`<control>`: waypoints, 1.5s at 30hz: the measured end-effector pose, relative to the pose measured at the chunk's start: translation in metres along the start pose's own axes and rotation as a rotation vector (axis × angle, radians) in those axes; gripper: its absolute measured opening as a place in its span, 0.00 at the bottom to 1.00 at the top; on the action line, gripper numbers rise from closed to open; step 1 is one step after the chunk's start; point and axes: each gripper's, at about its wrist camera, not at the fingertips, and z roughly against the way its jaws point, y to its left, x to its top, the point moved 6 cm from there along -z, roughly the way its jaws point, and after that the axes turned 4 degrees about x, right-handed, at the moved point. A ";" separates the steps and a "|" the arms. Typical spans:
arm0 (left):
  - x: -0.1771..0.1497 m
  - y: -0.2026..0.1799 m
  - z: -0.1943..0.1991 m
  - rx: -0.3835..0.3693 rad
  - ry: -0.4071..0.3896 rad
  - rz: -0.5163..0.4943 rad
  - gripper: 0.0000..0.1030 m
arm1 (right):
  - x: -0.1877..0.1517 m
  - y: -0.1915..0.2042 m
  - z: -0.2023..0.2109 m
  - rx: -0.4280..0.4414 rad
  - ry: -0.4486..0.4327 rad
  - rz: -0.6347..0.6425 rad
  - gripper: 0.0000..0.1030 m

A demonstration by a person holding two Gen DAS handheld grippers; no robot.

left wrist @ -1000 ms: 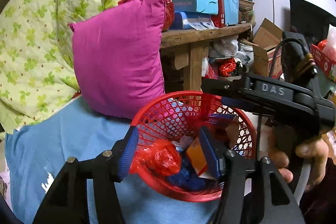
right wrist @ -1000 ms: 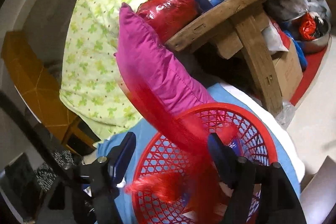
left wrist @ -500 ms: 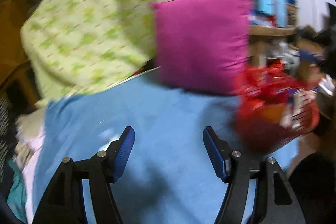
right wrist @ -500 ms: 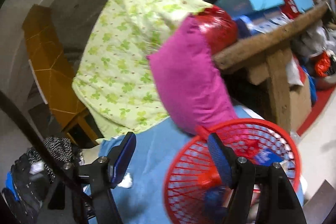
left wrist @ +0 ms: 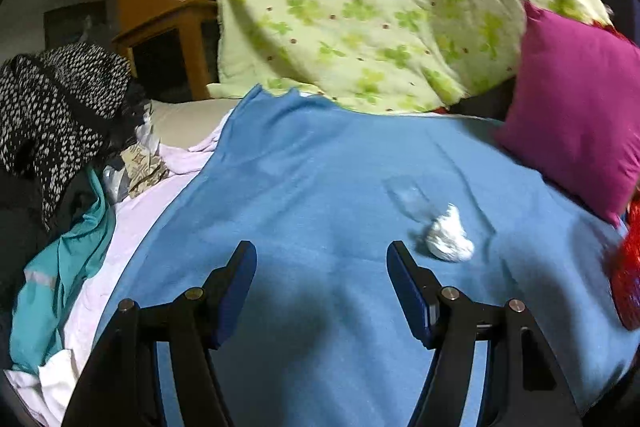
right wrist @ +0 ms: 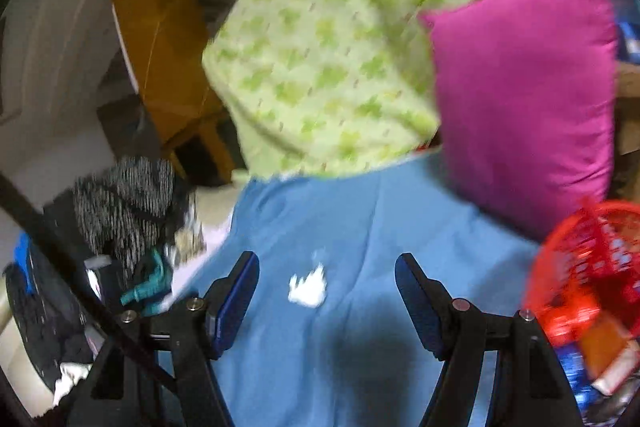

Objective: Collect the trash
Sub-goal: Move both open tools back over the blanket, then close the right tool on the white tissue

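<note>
Right wrist: red basket (right wrist: 592, 267) holds wrappers and cartons.

the red basket (left wrist: 624, 267) is cut off by the right edge of the left wrist view, only a blurred sliver showing; in the right wrist view the whole picture is smeared, so the basket's contents (right wrist: 596, 347) cannot be told apart, and the white scrap (right wrist: 308, 287) on the blue blanket (right wrist: 360, 227) has no clear outline. the magenta pillow (left wrist: 576, 107) runs off the right edge and hides what lies behind it
</note>
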 end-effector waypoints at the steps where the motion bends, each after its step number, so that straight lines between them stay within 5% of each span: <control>1: -0.002 0.003 -0.007 0.007 0.001 0.007 0.66 | -0.007 0.003 -0.019 0.009 0.046 0.000 0.71; 10: -0.026 0.021 -0.061 0.004 0.105 0.059 0.66 | -0.049 0.016 -0.168 0.021 0.320 0.091 0.60; 19: -0.028 0.014 -0.080 -0.039 0.127 0.069 0.67 | -0.077 -0.006 -0.269 0.005 0.430 0.008 0.60; 23: -0.027 0.014 -0.087 -0.043 0.130 0.068 0.66 | -0.088 -0.017 -0.295 0.019 0.491 -0.064 0.46; 26: -0.026 0.014 -0.089 -0.048 0.125 0.071 0.66 | -0.088 -0.020 -0.294 0.035 0.492 -0.076 0.39; 34: -0.019 -0.010 -0.088 -0.163 0.126 0.071 0.67 | -0.070 -0.039 -0.232 0.033 0.456 -0.128 0.39; 45: 0.045 -0.117 -0.139 -0.217 0.221 0.068 0.70 | -0.039 -0.105 -0.178 -0.012 0.380 -0.221 0.39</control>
